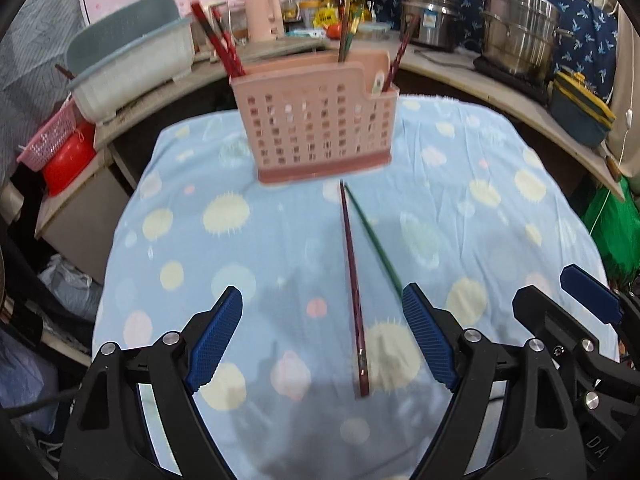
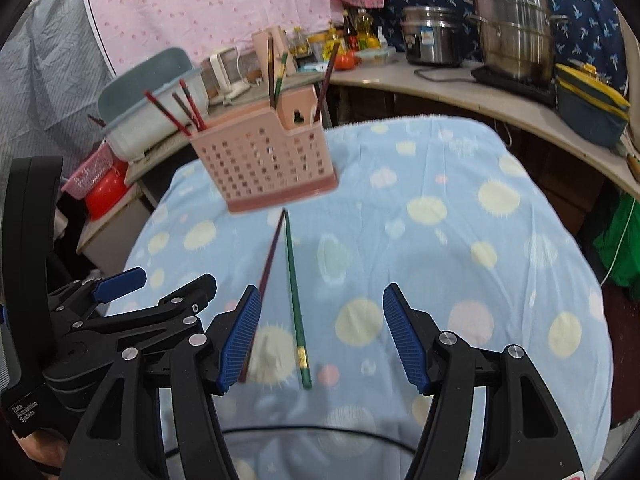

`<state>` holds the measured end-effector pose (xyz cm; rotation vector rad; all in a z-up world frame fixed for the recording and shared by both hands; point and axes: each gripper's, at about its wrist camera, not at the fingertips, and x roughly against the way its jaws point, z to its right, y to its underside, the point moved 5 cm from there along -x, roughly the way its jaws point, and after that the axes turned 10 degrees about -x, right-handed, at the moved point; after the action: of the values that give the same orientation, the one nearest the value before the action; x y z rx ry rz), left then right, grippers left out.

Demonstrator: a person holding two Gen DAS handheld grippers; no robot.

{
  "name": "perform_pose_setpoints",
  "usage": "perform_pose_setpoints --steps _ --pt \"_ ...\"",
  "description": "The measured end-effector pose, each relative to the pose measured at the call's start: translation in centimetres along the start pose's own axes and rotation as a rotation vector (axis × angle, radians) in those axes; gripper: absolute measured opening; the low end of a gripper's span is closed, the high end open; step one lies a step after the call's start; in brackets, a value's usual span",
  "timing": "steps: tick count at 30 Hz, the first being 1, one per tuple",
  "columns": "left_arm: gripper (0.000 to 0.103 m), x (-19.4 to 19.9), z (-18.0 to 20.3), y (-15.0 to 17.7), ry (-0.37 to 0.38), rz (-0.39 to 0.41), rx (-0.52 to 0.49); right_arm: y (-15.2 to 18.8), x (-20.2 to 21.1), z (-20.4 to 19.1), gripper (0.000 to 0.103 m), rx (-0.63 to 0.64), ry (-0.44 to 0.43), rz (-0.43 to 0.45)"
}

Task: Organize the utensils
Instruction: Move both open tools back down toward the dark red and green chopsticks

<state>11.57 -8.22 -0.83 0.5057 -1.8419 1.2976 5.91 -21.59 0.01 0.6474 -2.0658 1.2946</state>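
A pink perforated utensil holder stands at the far side of the blue spotted cloth, with several chopsticks upright in it; it also shows in the right wrist view. A dark red chopstick and a green chopstick lie on the cloth in a narrow V, tips meeting near the holder. My left gripper is open and empty, low over the red chopstick. My right gripper is open and empty, low over the green chopstick, with the red chopstick by its left finger.
A curved counter behind the table holds a grey-blue tub, a pink jug, bottles, steel pots and a dark lunch box. A red bowl and pink basket sit at the left. The grippers are side by side.
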Motion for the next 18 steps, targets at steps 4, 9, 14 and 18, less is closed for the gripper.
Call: perform_pose_setpoints --steps 4,9,14,18 --pt "0.077 -2.1 0.3 3.4 0.003 -0.069 0.009 2.7 -1.6 0.2 0.057 0.03 0.017 -0.057" --pt "0.075 -4.2 0.6 6.4 0.008 -0.13 0.009 5.2 -3.8 0.2 0.044 0.068 0.039 -0.117" --pt "0.074 -4.9 0.5 7.2 0.024 -0.125 0.028 6.4 -5.3 0.4 0.037 0.081 0.047 -0.147" --pt "0.074 -4.9 0.5 7.1 0.034 -0.108 0.028 6.7 -6.2 0.3 0.032 0.089 0.049 -0.157"
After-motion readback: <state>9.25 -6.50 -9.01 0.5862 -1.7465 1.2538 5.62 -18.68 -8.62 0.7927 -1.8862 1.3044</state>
